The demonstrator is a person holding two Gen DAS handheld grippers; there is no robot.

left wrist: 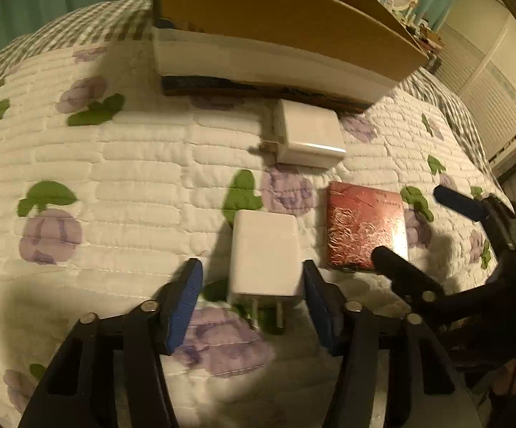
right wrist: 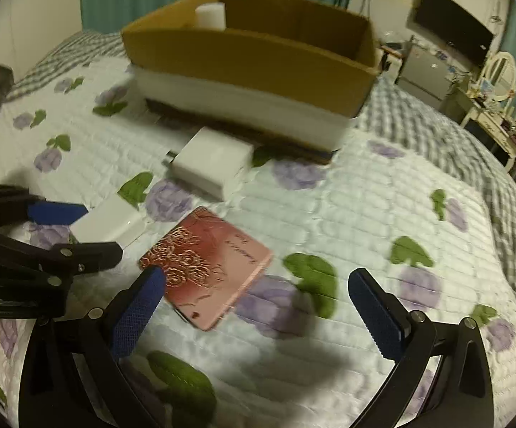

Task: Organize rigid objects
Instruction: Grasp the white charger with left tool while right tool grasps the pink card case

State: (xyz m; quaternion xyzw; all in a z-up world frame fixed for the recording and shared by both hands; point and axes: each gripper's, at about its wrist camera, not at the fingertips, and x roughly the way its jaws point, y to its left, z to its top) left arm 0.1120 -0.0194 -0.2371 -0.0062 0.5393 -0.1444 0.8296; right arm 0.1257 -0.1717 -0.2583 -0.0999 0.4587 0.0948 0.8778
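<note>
Quilted bedspread (left wrist: 115, 164), white with purple flowers and green leaves, fills both views. Left tool (left wrist: 251, 303), lower centre of the left wrist view: its two blue pads straddle a white plug adapter (left wrist: 265, 253) lying flat on the bed, prongs toward the camera. The pad right of the adapter sits at its edge and seems to touch; the pad to its left stands clear with a gap, so the tool is released, not gripping. In the right wrist view this adapter (right wrist: 110, 226) lies at left centre, with the left tool (right wrist: 76, 230) around it. Right tool (right wrist: 254, 306), bottom of the right wrist view: jaws spread wide, nothing between the pads; the left-hand pad overlaps the near corner of a red notebook (right wrist: 208, 267) with foil rose embossing, contact not clear. In the left wrist view the notebook (left wrist: 365, 228) lies just to the right of the adapter, the right tool (left wrist: 422, 224) coming in from the right edge. A larger white charger block (left wrist: 308, 135) lies above both, near the foot of a cardboard box (left wrist: 275, 14) at upper centre. The box is open-topped, with a white band along its base; a white cylinder (right wrist: 211, 16) stands inside at its far left. A dressing table with a mirror (right wrist: 496, 107) sits at the right edge.
</note>
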